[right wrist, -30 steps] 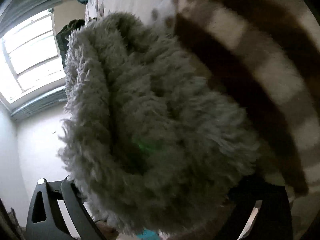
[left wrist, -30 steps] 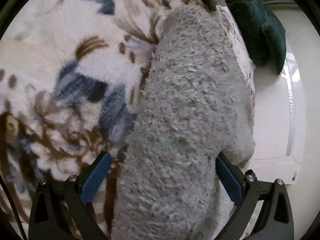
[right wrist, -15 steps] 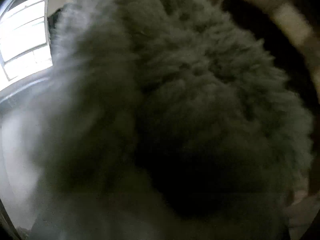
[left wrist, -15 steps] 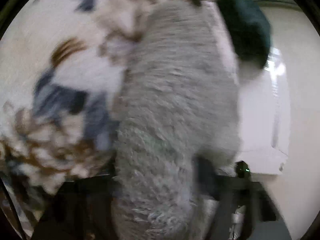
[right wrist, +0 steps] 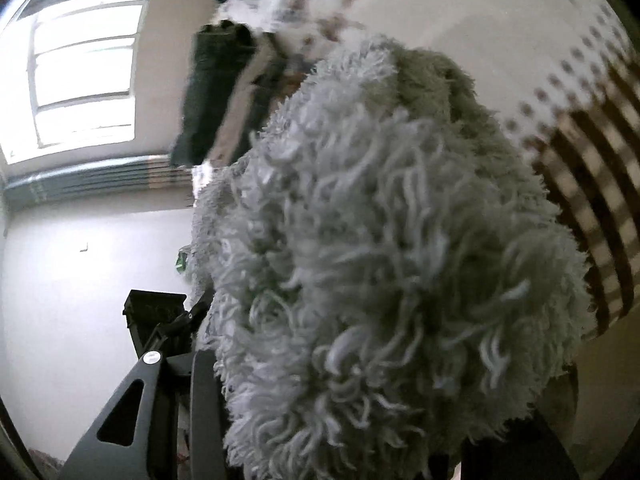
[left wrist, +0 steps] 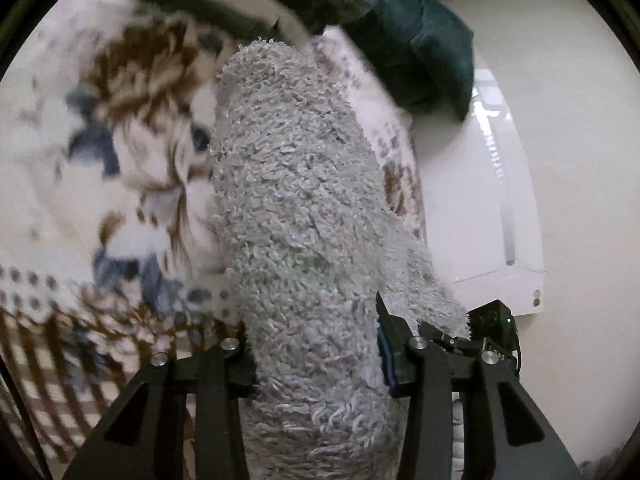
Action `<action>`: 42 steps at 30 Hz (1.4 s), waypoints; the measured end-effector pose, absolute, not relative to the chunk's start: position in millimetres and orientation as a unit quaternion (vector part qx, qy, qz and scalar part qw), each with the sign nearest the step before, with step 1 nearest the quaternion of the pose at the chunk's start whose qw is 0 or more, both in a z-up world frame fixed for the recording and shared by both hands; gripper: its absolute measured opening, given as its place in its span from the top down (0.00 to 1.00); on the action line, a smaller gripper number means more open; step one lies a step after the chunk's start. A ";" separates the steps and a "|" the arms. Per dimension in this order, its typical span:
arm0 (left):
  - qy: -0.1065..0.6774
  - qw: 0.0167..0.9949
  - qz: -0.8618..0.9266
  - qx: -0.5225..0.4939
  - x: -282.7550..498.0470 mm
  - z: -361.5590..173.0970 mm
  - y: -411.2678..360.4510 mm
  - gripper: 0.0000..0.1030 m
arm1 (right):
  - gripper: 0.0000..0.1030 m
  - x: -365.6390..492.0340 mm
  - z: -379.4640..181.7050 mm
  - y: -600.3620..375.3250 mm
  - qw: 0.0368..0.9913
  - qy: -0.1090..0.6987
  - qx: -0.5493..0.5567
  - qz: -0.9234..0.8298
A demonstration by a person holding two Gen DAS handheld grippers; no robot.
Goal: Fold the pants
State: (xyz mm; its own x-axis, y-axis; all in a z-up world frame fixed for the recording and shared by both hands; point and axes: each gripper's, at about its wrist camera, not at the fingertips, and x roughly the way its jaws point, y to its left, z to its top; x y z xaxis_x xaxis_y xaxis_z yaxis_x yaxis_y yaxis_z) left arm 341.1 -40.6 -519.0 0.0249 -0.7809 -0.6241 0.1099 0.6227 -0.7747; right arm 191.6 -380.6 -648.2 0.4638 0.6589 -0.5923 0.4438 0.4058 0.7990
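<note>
- The bed blanket (left wrist: 60, 184), white fleece with brown and blue flowers and a brown checked border, fills the left of the left wrist view and the upper right of the right wrist view (right wrist: 500, 32); it carries everything else.
- The grey fluffy pants (left wrist: 304, 208) lie in a long bundled strip along the blanket's right edge, their near end raised off it between both tools; from the right wrist they crowd the lens (right wrist: 380, 240).
- A dark teal cushion (left wrist: 420, 52) sits at the blanket's far right corner, overhanging the edge.
- A dark green folded cloth (left wrist: 224, 4) lies across the far edge, blurred.
- The left gripper (left wrist: 316, 356) has just been closing and pinches the pants, fleece bulging past its blue pads.
- The right gripper (right wrist: 320, 400) has just been closing as well; only its left finger shows, pressed against the pants, with the other side buried under fleece.
</note>
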 end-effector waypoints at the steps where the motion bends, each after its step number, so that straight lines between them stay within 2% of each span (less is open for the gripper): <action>1: 0.608 0.663 -0.338 -0.276 346.4 -512.7 -35.9 0.63 | 0.56 195.6 -630.9 -379.5 0.670 0.510 0.533 0.085; 5: 0.592 0.673 -0.339 -0.285 377.9 -472.8 -12.2 0.63 | 0.56 193.4 -582.2 -372.8 0.693 0.495 0.515 0.102; 10: 0.564 0.700 -0.338 -0.279 441.7 -423.4 2.9 0.63 | 0.56 246.7 -536.0 -357.6 0.714 0.466 0.506 0.131; 18: 0.534 0.730 -0.321 -0.281 605.4 -385.1 15.3 0.63 | 0.56 406.1 -502.7 -337.5 0.739 0.433 0.490 0.165; 19: 0.532 0.731 -0.319 -0.284 627.1 -384.2 15.8 0.63 | 0.56 452.7 -501.6 -332.5 0.740 0.432 0.488 0.165; 23: 0.535 0.735 -0.300 -0.287 714.1 -392.6 16.6 0.63 | 0.56 556.6 -512.3 -324.2 0.742 0.438 0.479 0.168; 26: 0.548 0.732 -0.290 -0.282 767.3 -418.3 14.4 0.62 | 0.56 641.1 -530.0 -328.5 0.739 0.451 0.476 0.159; 29: 0.586 0.717 -0.265 -0.269 803.2 -462.8 13.7 0.62 | 0.56 677.6 -551.7 -325.8 0.731 0.479 0.466 0.137; 33: 0.637 0.692 -0.233 -0.247 810.5 -511.0 18.9 0.59 | 0.56 691.8 -580.9 -322.4 0.714 0.524 0.449 0.115; 35: 0.643 0.690 -0.228 -0.242 802.7 -515.8 21.4 0.54 | 0.52 679.2 -591.6 -320.0 0.706 0.540 0.446 0.106; 36: 0.645 0.691 -0.224 -0.238 799.2 -513.8 22.1 0.52 | 0.45 674.1 -594.3 -320.0 0.702 0.543 0.449 0.103; 37: 0.647 0.695 -0.216 -0.229 795.7 -509.9 22.0 0.47 | 0.35 670.8 -595.3 -320.3 0.698 0.548 0.450 0.098; 38: 0.650 0.700 -0.203 -0.213 791.2 -502.2 21.0 0.45 | 0.29 669.6 -594.7 -320.7 0.694 0.557 0.447 0.091; 40: 0.649 0.718 -0.178 -0.177 782.6 -483.6 18.2 0.39 | 0.07 666.1 -584.3 -320.6 0.696 0.572 0.427 0.081; 42: 0.629 0.751 -0.153 -0.130 771.7 -457.1 14.2 0.30 | 0.06 662.2 -563.6 -319.4 0.719 0.583 0.375 0.054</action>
State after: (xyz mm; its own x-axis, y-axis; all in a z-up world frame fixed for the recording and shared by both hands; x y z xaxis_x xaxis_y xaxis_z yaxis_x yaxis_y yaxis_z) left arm 771.7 14.2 -457.1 0.1631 -0.3937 -0.9047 0.0658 0.9192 -0.3881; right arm 662.2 -319.4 -563.6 0.3134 0.5145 -0.7982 0.3602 0.7133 0.6012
